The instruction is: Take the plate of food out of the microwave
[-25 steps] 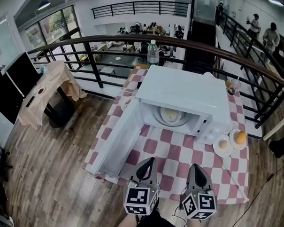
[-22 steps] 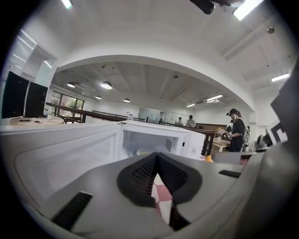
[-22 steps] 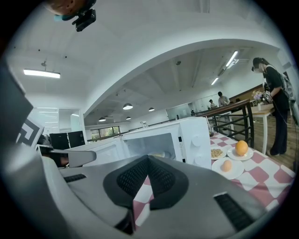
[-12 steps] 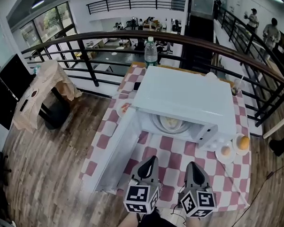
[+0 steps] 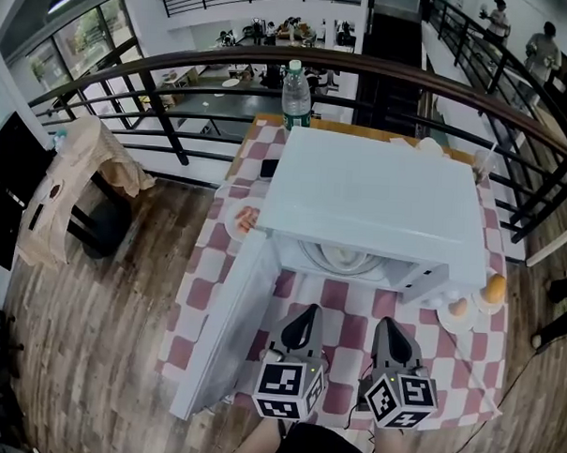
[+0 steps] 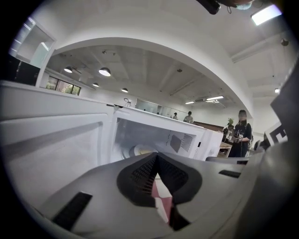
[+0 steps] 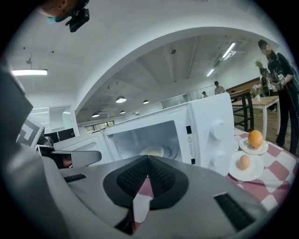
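A white microwave (image 5: 374, 201) stands on the red-and-white checked table (image 5: 341, 303), its door (image 5: 227, 326) swung wide open to the left. Inside on the turntable lies the plate of food (image 5: 343, 259), pale and round, also visible as the plate (image 6: 140, 150) in the left gripper view and the plate (image 7: 154, 150) in the right gripper view. My left gripper (image 5: 310, 313) and right gripper (image 5: 384, 324) hover side by side above the table's front edge, pointing at the cavity, short of it. Both are shut and hold nothing.
Right of the microwave sit two small plates, one with an egg (image 5: 459, 306) and one with an orange (image 5: 494, 288). Another plate of food (image 5: 242, 219) lies left of the microwave. A water bottle (image 5: 292, 94) stands behind it by the dark railing (image 5: 178, 71).
The head view has moved forward over the table, so the microwave sits lower and larger in the picture. Both grippers stay shut, side by side in front of the cavity.
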The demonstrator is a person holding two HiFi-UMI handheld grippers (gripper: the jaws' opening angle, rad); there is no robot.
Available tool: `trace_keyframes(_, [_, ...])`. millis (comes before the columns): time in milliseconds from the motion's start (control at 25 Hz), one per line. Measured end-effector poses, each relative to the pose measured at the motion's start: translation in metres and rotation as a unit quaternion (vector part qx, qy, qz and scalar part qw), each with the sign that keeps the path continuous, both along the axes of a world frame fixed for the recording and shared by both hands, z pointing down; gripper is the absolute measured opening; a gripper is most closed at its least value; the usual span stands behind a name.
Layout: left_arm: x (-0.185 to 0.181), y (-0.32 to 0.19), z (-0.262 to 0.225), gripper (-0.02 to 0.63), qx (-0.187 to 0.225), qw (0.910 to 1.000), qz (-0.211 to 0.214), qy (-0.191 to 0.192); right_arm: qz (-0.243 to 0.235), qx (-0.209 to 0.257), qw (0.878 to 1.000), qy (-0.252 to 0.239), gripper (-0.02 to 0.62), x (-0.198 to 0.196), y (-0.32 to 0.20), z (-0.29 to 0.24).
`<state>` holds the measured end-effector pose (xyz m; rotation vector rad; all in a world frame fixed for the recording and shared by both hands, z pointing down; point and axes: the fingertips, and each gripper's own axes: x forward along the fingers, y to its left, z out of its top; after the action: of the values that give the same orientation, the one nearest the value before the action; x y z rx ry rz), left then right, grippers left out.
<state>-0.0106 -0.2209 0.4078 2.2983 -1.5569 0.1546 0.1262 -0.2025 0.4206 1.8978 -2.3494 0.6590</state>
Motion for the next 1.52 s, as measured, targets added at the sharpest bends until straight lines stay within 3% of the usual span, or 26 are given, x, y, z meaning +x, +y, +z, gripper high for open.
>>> trace_keyframes(400, [0.013, -0.036, 0.029, 0.034, -0.046, 0.9985, 0.02, 0.022, 0.026, -0.018, 0.999, -0.022, 0.011, 0.001, -0.033, 0.018])
trace_keyframes(680, [0.012, -0.056, 0.05, 0.034, -0.094, 0.9924, 0.011, 0.077, 0.039, -0.033, 0.998, -0.038, 0.011, -0.004, -0.05, 0.032])
trace_keyframes(960, [0.013, -0.069, 0.063, 0.033, -0.12, 0.9878, 0.003, 0.099, 0.046, -0.052, 0.995, -0.067, 0.011, -0.008, -0.052, 0.045])
trace_keyframes(1520, [0.019, -0.068, 0.088, 0.034, -0.175, 0.9659, -0.039, 0.186, 0.03, -0.075, 0.992, -0.096, 0.011, -0.003, -0.054, 0.055])
